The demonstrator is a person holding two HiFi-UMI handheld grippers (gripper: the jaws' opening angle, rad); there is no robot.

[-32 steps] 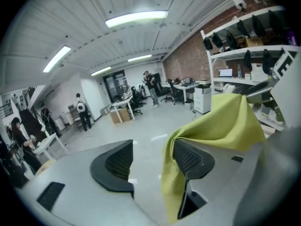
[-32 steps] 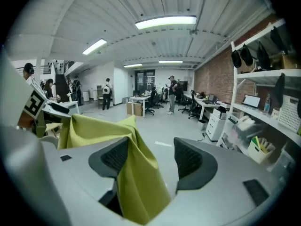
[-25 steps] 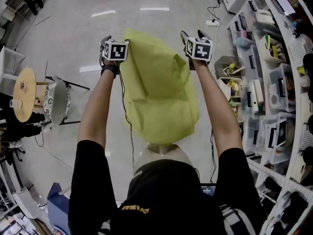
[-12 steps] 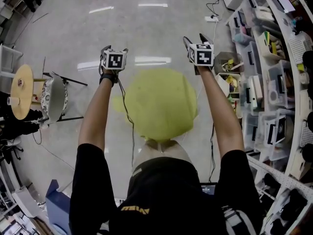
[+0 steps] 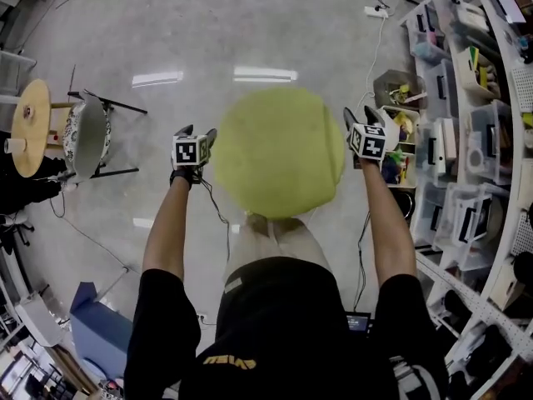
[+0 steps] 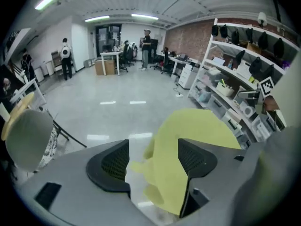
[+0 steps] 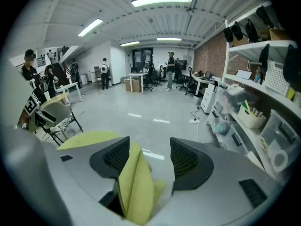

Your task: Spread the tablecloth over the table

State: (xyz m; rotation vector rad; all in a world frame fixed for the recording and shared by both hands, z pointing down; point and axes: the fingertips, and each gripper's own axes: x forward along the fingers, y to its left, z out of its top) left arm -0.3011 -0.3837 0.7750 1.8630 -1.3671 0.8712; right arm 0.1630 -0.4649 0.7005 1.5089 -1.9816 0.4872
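Note:
The yellow-green tablecloth (image 5: 279,152) lies spread in a round shape in front of me; the table under it is hidden. My left gripper (image 5: 196,132) is at the cloth's left edge and my right gripper (image 5: 360,115) at its right edge. In the left gripper view the jaws (image 6: 153,147) stand apart, with a cloth edge (image 6: 169,173) hanging between them against the right jaw. In the right gripper view the jaws (image 7: 149,145) are closing, still apart; a fold of cloth (image 7: 136,187) lies against the left jaw, with a gap to the right one.
A chair with a patterned cushion (image 5: 83,136) and a small round wooden table (image 5: 29,127) stand to the left. Shelves full of bins (image 5: 466,98) run along the right, with a box of items (image 5: 396,98) on the floor. Cables (image 5: 218,215) hang from the grippers.
Both grippers came down and toward me, moving apart. The cloth went from a hanging bunch between raised grippers to a flat round spread.

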